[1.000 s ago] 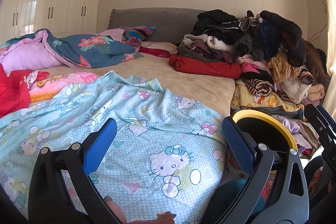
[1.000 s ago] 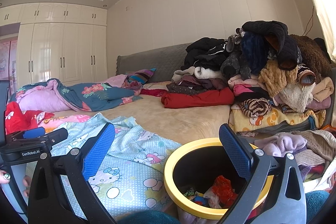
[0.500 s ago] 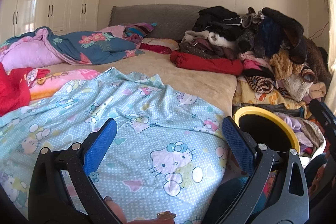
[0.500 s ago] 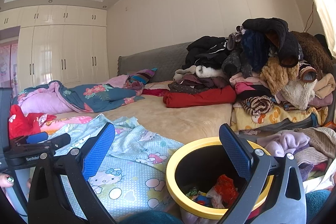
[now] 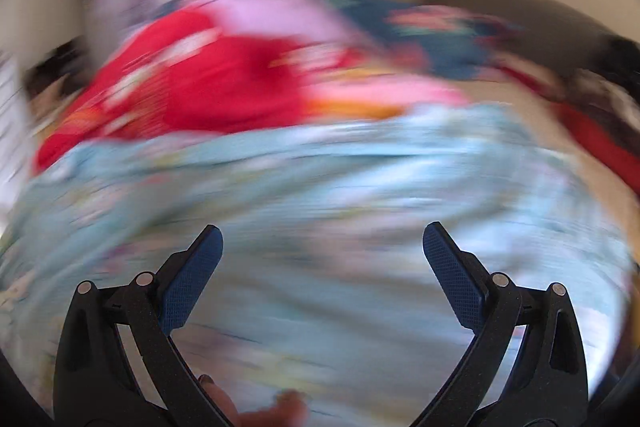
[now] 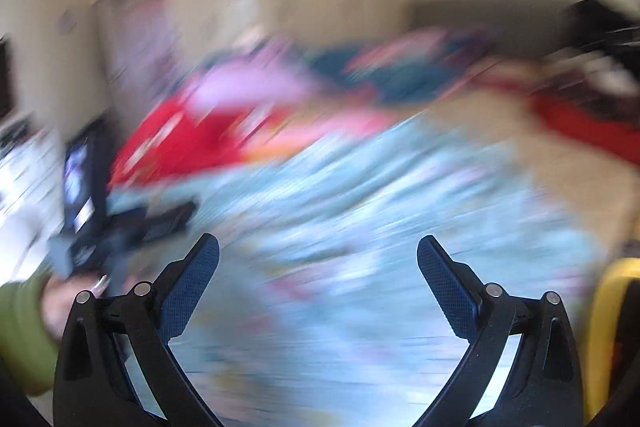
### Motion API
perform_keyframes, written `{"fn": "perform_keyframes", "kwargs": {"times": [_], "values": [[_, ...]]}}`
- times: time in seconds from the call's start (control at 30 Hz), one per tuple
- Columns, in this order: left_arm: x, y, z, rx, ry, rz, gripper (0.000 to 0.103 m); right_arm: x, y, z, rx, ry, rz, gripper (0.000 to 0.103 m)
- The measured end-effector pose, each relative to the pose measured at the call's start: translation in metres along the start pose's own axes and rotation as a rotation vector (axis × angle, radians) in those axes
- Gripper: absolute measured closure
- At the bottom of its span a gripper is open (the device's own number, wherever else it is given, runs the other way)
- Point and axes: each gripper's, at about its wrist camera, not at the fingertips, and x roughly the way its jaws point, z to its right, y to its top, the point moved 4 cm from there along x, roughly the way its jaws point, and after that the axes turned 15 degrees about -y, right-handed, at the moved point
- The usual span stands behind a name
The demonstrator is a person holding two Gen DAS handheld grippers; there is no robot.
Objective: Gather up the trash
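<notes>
Plainly both views are smeared with motion blur, so little detail holds. Left claw (image 5: pixel 322 241) is spread wide with nothing between its blue pads, hanging over the pale blue sheet (image 5: pixel 340 187) that covers the near part of the bed. Beyond the sheet lies a red cloth (image 5: pixel 224 87), with pink and dark blue bedding behind it. Right claw (image 6: pixel 318 253) is likewise released and empty, over the same sheet. In the right wrist view, the yellow bin (image 6: pixel 608 331) shows only as a rim at the far right edge, just beside the claw's right finger and lower than its tips. No piece of trash can be made out on the bed; too blurred to tell
</notes>
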Motion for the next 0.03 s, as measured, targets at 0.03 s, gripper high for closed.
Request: {"fn": "perform_keyframes", "kwargs": {"times": [0.03], "values": [[0.0069, -0.002, -0.0286, -0.033, 0.049, -0.021, 0.011, 0.0237, -0.0024, -0.0304, -0.044, 0.064, -0.069, 0.006]]}}
